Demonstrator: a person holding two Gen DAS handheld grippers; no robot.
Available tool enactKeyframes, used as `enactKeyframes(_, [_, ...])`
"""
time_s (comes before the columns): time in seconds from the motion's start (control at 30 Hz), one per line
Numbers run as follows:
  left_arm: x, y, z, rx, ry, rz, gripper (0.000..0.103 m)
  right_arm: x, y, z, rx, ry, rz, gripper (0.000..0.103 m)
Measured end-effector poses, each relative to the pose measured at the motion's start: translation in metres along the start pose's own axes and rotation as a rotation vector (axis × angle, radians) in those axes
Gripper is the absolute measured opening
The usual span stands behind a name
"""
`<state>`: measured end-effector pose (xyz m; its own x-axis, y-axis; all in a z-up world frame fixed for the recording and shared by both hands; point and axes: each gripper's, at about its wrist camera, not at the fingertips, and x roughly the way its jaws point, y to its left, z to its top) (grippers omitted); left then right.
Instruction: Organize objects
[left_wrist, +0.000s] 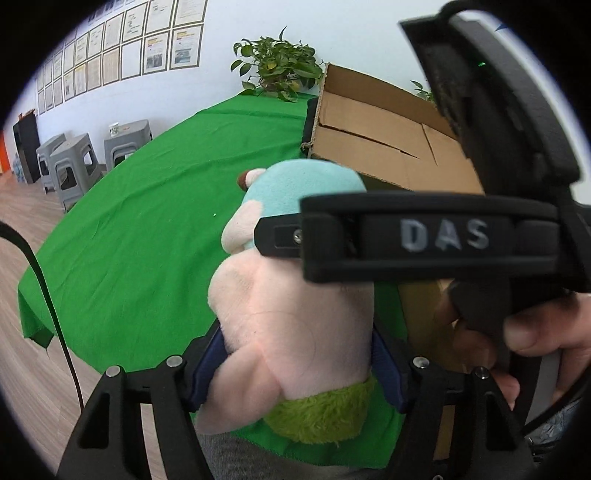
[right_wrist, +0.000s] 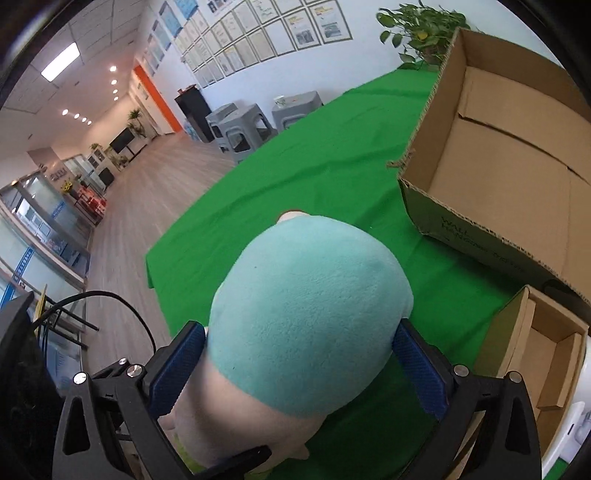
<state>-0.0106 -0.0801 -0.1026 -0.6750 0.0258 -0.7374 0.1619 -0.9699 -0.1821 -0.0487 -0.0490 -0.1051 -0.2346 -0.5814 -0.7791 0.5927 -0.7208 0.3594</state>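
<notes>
Both of your grippers clamp one plush toy (left_wrist: 291, 332) above the green tablecloth (left_wrist: 147, 229). The left gripper (left_wrist: 295, 365) pinches the toy's pink lower body between its blue pads (left_wrist: 207, 369); the right gripper (right_wrist: 299, 369) squeezes the teal head, its pads (right_wrist: 177, 369) pressed into both sides. In the left wrist view the right gripper's black housing, marked DAS, crosses in front of the toy, with your right hand (left_wrist: 517, 343) wrapped round its handle.

Landmark: the large cardboard box (right_wrist: 517, 177), open at the top and apparently empty as far as its interior shows. The toy hangs just beside the box's near corner — outside it, over bare cloth. A smaller cardboard box (right_wrist: 546, 354) sits nearer to you than the large one, also open. A potted plant (left_wrist: 277, 70) stands behind the large box.

Progress, as a judgement: nothing appears stowed yet. You have the toy lifted; carrying it over the box rim and releasing it remains, and one gripper will likely have to let go first.
</notes>
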Motion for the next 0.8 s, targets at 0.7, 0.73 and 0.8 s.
enactKeyframes(0.7, [-0.046,-0.055,0.027,0.224,-0.289,0.058,0.061,-0.074,0.009,0.003,0.016,-0.305,0.050,0.070])
enactKeyframes(0.73, [-0.048,-0.059,0.032,0.237,-0.311,0.052,0.061,-0.088,0.011,0.006,0.007,-0.334,0.043,0.070])
enactKeyframes(0.8, [-0.053,-0.071,0.044,0.276,-0.366,0.028,0.061,-0.122,0.010,0.015,-0.006,-0.393,0.020,0.070])
